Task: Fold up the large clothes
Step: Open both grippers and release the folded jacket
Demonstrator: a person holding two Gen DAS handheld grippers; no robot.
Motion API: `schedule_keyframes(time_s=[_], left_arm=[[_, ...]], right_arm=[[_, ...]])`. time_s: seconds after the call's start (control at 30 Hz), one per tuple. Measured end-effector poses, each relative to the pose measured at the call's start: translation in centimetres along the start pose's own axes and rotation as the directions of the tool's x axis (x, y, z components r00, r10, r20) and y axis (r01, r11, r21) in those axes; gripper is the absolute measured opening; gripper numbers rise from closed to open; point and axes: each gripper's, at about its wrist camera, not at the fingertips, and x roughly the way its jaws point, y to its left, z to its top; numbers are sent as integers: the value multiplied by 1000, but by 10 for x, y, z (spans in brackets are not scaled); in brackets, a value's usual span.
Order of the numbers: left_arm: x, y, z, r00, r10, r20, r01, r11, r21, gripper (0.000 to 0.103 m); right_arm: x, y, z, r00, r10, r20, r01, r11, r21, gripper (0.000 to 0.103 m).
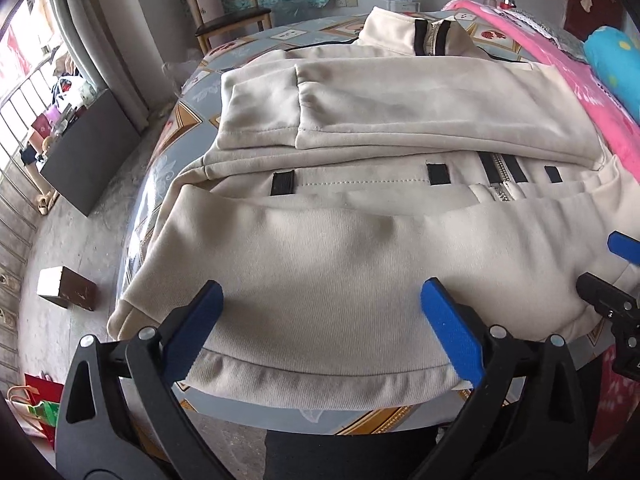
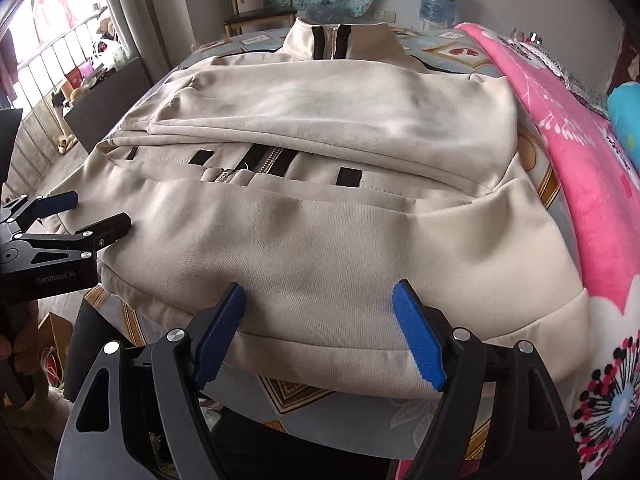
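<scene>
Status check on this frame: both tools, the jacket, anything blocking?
Left tool open, right tool open, both over near hem. Jacket flat, sleeves folded across. Pink blanket alongside, not blocking.

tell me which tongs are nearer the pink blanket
Right. The right tongs stand open over the jacket's near hem, on the side where the pink blanket lies. The left tongs are open over the hem's far end, away from the blanket.
</scene>
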Motion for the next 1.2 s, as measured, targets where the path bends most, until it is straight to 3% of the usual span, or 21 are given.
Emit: schedule_keyframes(time_s=[0.23, 0.67, 1.2], left_arm=[[1, 1, 1, 1000, -4, -4, 4, 1000, -5, 96], [1, 1, 0, 1000, -6, -8, 6, 1000, -4, 96], [2, 9, -1, 998, -57, -14, 56, 998, -18, 96]], right_arm=[[-7, 4, 15, 1000, 9, 24, -9, 1000, 13, 74], [-2, 13, 39, 988, 155, 11, -155, 986, 68, 74], [18, 21, 38, 986, 159, -47, -156, 986, 60, 65]])
